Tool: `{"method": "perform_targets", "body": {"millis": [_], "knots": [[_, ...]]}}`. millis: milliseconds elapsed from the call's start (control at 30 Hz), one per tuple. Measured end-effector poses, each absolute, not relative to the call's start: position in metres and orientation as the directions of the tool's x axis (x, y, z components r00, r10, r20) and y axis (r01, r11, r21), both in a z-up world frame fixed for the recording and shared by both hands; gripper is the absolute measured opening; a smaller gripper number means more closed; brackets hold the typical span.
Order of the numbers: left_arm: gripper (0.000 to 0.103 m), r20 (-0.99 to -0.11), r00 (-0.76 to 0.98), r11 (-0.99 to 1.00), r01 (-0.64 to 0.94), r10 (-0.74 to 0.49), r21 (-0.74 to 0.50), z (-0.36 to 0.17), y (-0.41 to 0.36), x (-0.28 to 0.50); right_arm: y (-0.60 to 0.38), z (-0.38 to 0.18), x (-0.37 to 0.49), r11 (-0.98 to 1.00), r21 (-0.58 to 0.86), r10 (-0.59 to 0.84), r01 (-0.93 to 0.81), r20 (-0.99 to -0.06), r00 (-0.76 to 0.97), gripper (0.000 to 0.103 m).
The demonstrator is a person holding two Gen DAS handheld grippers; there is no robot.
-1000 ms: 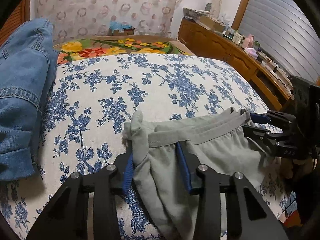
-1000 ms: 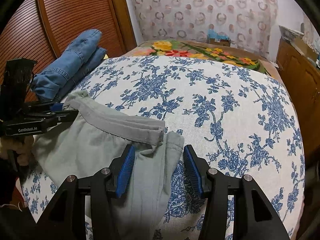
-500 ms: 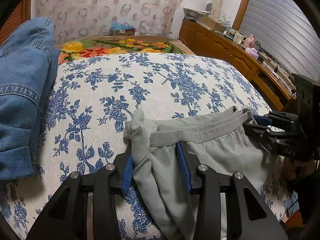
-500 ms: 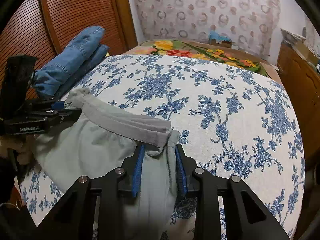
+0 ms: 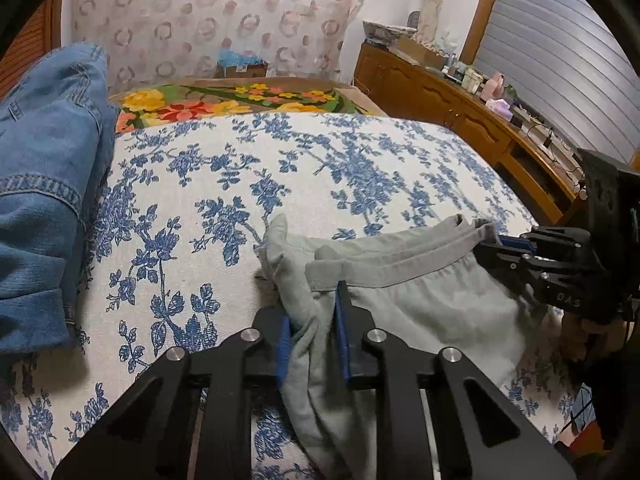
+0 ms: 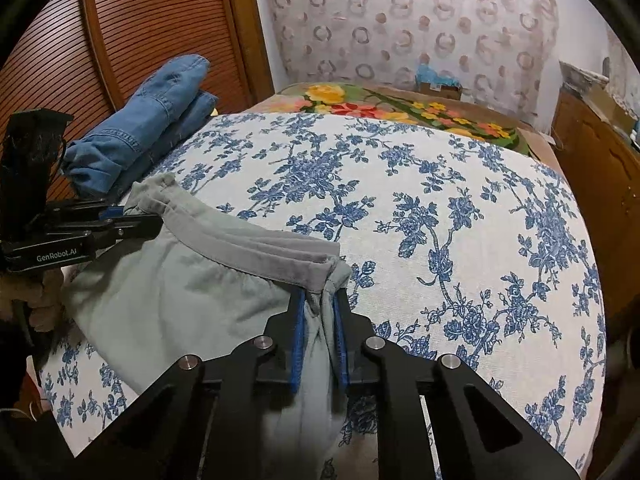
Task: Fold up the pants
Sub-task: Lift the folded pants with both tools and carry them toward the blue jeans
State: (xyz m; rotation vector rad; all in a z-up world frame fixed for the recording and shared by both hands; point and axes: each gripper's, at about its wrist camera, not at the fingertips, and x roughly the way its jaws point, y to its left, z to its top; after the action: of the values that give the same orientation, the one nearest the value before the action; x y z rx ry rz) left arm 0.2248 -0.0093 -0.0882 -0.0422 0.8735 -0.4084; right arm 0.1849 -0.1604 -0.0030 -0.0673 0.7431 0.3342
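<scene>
Right wrist only: louvred wooden door (image 6: 132, 28).

Free room: the blue-flowered bedcover (image 6: 460, 216) lies bare from 11 through 3 o'clock of the right gripper (image 6: 319, 332) and from 10 to 2 o'clock of the left gripper (image 5: 311, 320). Obstacles: folded jeans (image 5: 44, 184) stacked at the left gripper's 9 to 10 o'clock; grey pants (image 6: 192, 292) bunched between both grippers; wooden sideboard (image 5: 472, 120) along the bed's edge at 2 o'clock; slatted wooden door (image 6: 120, 40) behind the jeans.
</scene>
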Motion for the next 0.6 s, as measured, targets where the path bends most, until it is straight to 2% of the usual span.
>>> {"method": "perform_targets", "body": {"millis": [200,600], "knots": [[0.019,-0.708,0.594,0.917,0.344,-0.381,-0.204,-0.073,-0.011,0.213,-0.167,0.009,0.168,0.940,0.099,0.315,-0.327,-0.623,0.716,0.012],[0.017,-0.623,0.666,0.902,0.396,-0.411,-0.172,-0.023,-0.025,0.193,-0.177,0.047,0.126,0.943,0.085,0.317,-0.322,-0.523,0.791,0.012]]}}
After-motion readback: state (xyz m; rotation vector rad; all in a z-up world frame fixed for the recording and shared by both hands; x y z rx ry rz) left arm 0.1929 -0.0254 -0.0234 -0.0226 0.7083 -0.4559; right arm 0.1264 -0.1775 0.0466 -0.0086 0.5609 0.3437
